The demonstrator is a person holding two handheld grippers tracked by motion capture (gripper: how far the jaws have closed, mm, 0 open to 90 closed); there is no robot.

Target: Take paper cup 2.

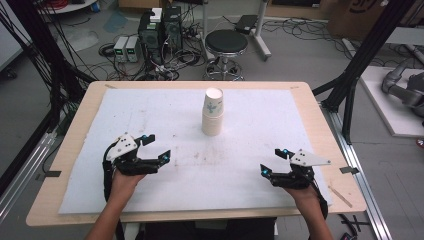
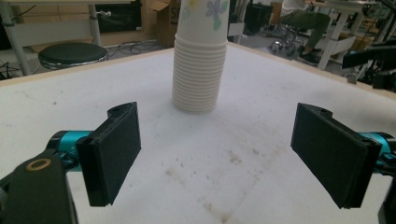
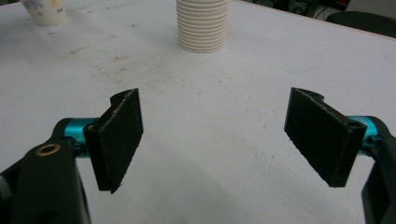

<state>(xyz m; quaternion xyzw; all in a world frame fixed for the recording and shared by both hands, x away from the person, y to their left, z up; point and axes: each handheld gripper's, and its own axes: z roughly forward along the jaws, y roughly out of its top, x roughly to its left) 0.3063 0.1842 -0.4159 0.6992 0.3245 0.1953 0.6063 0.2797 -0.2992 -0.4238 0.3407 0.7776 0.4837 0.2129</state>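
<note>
A wooden table point(image 1: 75, 130) is covered by a white, stained mat point(image 1: 165, 115), on whose far middle a stack of paper cups point(image 1: 213, 112) is stood upright. Near the mat's front edge the left gripper point(image 1: 155, 148) and the right gripper point(image 1: 272, 161) are held well apart from the stack, each with jaws spread wide and nothing between them.

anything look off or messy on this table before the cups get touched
Nothing is spilled or tipped. The stack of paper cups stands upright at the table's middle, apart from both open grippers, left and right. The only blemish is brownish staining on the white mat in front of the stack.
</note>
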